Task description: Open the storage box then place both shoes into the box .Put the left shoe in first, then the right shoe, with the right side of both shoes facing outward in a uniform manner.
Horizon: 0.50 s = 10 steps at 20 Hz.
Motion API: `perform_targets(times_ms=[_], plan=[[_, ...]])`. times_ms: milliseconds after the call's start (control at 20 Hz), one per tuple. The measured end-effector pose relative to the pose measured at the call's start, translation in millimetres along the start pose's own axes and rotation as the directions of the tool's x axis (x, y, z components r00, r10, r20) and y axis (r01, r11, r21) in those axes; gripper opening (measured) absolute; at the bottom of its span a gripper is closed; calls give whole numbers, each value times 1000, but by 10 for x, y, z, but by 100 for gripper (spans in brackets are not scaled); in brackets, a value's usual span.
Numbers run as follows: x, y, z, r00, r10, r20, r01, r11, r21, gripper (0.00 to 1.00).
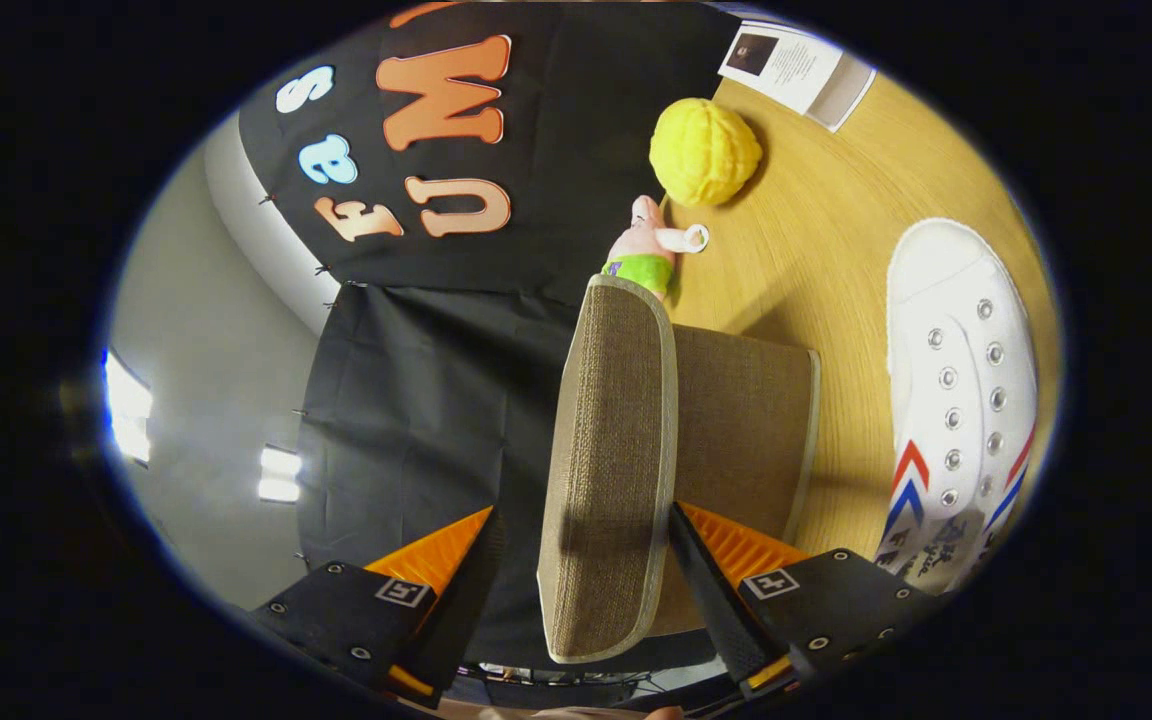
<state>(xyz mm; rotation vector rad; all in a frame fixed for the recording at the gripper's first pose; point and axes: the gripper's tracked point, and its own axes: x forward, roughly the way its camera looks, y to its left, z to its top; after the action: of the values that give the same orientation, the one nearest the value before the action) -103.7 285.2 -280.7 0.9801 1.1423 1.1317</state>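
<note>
The wooden worktop (836, 230) appears turned on its side. The woven box (736, 420) sits on it, its lid (608, 470) swung up and standing between the jaws of the gripper (586, 560), which are spread and may touch its edges. A white shoe (956, 400) lies just beside the box. Beyond are a yellow ball (704, 152), a small plush toy (644, 258) and a paper sheet (796, 70).

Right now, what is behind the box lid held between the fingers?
Beyond the raised lid, a small plush toy and a yellow ball sit on the wooden table. The toy's lower part and the box interior are covered. The gripper straddles the lid.
</note>
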Motion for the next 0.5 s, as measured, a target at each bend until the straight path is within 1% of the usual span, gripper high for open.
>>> perform_targets(times_ms=[200, 350, 500], plan=[[42, -132, -121, 999, -35, -40, 35, 999, 3, 97], [-24, 110, -98, 999, 35, -22, -35, 999, 29, 97], [-124, 242, -150, 997, 72, -10, -72, 997, 34, 95]])
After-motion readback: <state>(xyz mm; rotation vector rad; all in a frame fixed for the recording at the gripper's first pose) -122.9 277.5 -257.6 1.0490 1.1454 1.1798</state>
